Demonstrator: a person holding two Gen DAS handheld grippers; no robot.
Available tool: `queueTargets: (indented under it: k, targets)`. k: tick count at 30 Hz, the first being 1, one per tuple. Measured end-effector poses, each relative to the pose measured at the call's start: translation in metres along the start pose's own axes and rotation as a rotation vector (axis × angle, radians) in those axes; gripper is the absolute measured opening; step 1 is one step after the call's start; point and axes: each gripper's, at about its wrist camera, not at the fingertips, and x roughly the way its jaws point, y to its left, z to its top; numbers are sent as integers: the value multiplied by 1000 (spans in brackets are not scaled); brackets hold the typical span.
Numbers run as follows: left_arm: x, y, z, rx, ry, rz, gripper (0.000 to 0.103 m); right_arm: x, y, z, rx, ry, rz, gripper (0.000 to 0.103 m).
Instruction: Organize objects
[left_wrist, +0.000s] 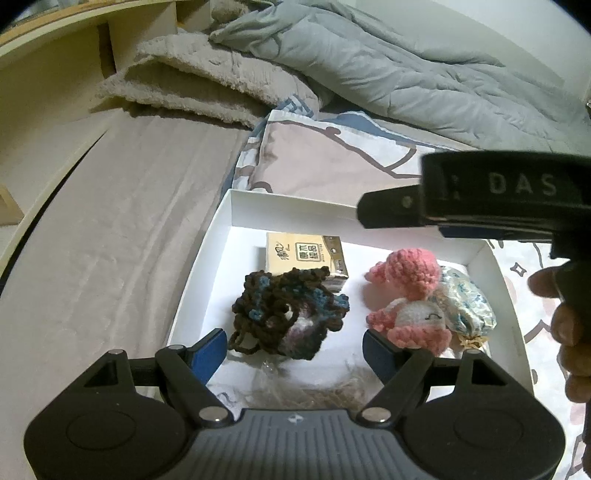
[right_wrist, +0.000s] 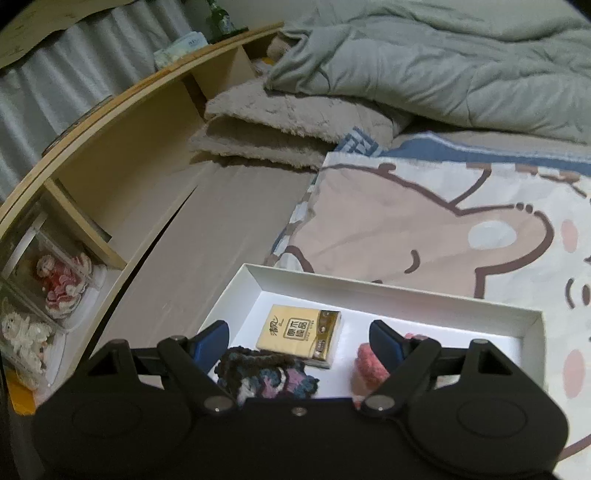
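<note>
Grey quilt (left_wrist: 388, 70) behind white box (left_wrist: 291, 206)

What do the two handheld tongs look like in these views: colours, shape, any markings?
Both match: the left tongs and right tongs have black scissor-style linkage arms with silver pivot pins, rounded black housings and blue finger pads. The left body has a ribbed grey centre panel; the right looks plain black. Seen from the left wrist view, the right unit carries pale "DAS" lettering. No cables or sleeves visible.

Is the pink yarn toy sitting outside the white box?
No, the pink yarn toy lies inside the white box, next to the dark yarn bundle and the tissue pack.
</note>
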Motion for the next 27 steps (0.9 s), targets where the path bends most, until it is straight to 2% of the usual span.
queueTargets:
  k: [6,13,17,27]
  targets:
    - [-18,-6,-3,-14,-24,8,83,-26,-6,-3,-21,-21,11,84]
    - [-45,-23,-7,16,-65,31,99,-62,-17,-7,-53,-50,-2,88]
    - [-59,-33,-10,19,-76,45,102,-85,-24,-12,-80,-64,-31,91]
    - [-88,-58,-21,3,-99,73,103,-141,-50,-32,-148,-76,-81,97]
